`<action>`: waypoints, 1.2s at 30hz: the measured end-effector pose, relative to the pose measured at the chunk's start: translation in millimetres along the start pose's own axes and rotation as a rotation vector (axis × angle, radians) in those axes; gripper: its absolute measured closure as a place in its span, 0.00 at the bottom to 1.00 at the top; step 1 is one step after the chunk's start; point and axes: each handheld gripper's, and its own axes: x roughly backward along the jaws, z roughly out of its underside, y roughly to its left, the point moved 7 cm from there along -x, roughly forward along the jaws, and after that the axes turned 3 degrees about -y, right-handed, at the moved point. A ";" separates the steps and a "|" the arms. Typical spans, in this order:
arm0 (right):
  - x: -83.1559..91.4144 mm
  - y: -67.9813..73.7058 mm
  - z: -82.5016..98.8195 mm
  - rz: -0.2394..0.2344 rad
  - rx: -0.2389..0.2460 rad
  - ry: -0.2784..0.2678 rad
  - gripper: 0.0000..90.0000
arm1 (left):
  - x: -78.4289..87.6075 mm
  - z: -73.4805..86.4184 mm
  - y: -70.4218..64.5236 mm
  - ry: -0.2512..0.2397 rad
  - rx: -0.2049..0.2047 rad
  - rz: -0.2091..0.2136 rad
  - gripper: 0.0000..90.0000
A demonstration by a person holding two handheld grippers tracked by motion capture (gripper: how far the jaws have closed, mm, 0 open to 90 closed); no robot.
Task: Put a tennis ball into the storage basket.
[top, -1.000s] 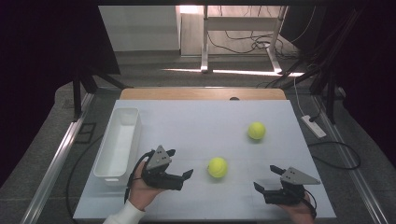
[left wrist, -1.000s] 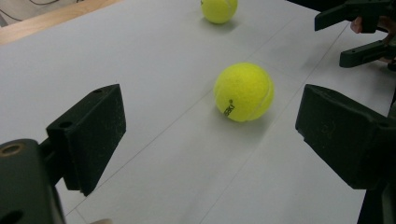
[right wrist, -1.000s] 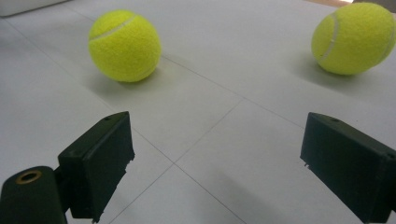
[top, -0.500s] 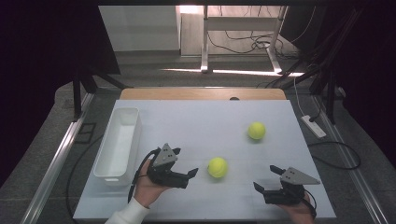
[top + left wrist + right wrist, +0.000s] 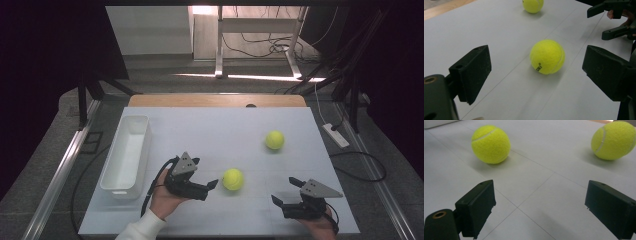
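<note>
Two yellow tennis balls lie on the white table (image 5: pixel 215 125). The near ball (image 5: pixel 233 179) (image 5: pixel 547 57) rests just right of my left gripper (image 5: pixel 205 173) (image 5: pixel 537 68), which is open; the ball sits just beyond its jaw tips, apart from both. The far ball (image 5: pixel 274 140) (image 5: pixel 533 5) lies toward the right rear. My right gripper (image 5: pixel 283 190) (image 5: pixel 539 200) stands open and empty near the front right edge, facing the near ball (image 5: pixel 490 144) and the far ball (image 5: pixel 614 140). In the left gripper view the right gripper (image 5: pixel 610 21) appears farther off.
A long white bin (image 5: pixel 126 152) stands along the table's left side, left of my left hand. A wooden strip (image 5: pixel 217 100) marks the far edge. A white power strip (image 5: pixel 336 135) and cables lie on the floor to the right.
My left gripper has moved right and slightly forward, closing in on the near ball. The right gripper and both balls have stayed put.
</note>
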 end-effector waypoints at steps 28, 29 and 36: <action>-0.5 0.5 0.5 -0.003 -0.002 0.001 0.10 | -30.5 -3.6 -4.1 0.049 0.008 0.046 0.10; -0.4 0.3 0.6 -0.001 -0.001 0.003 0.10 | -30.5 -3.6 -4.1 0.049 0.008 0.046 0.10; -0.2 0.0 0.6 -0.001 0.002 0.003 0.10 | -40.8 -1.8 -6.0 0.072 0.002 0.063 0.09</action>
